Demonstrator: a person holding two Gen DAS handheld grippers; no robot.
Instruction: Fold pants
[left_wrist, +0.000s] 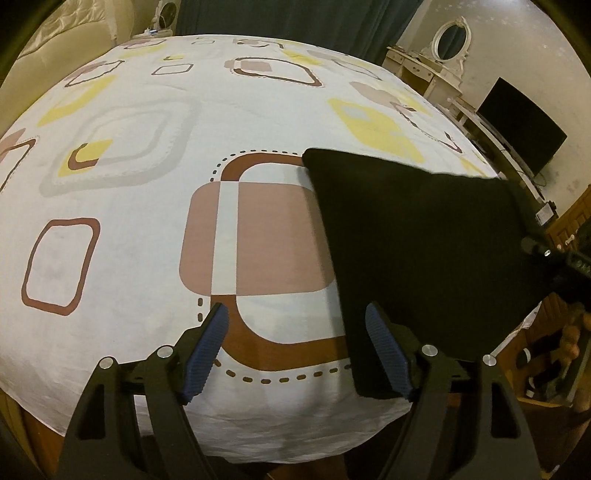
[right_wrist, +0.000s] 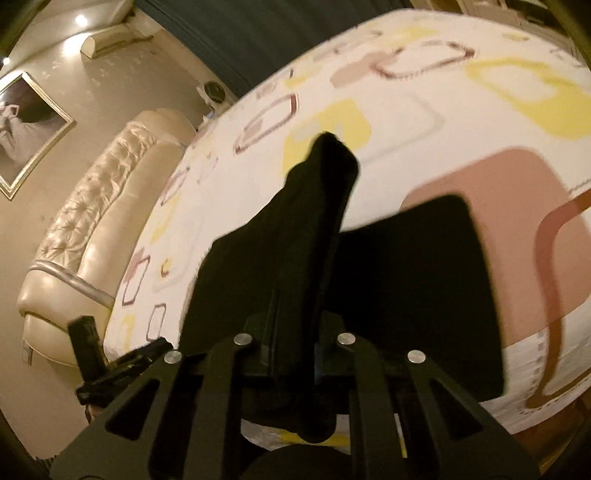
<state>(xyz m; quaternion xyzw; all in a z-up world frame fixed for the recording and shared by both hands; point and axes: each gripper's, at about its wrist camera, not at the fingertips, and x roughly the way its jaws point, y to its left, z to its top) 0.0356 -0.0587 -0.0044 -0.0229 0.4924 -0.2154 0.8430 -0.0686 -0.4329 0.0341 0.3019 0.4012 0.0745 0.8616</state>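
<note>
The black pants (left_wrist: 417, 251) lie folded on the patterned bed sheet (left_wrist: 147, 206), at the right of the left wrist view. My left gripper (left_wrist: 295, 350) is open and empty, its right blue pad (left_wrist: 388, 354) over the pants' near left corner. In the right wrist view my right gripper (right_wrist: 295, 347) is shut on a raised fold of the pants (right_wrist: 314, 221), lifted above the flat part (right_wrist: 424, 295) on the bed. The right gripper also shows in the left wrist view at the pants' far right corner (left_wrist: 535, 236).
A cream tufted headboard (right_wrist: 81, 236) lines one side of the bed. A dressing table with an oval mirror (left_wrist: 448, 40) and a dark monitor (left_wrist: 517, 125) stand past the right edge. Dark curtains (left_wrist: 295, 18) hang behind the bed.
</note>
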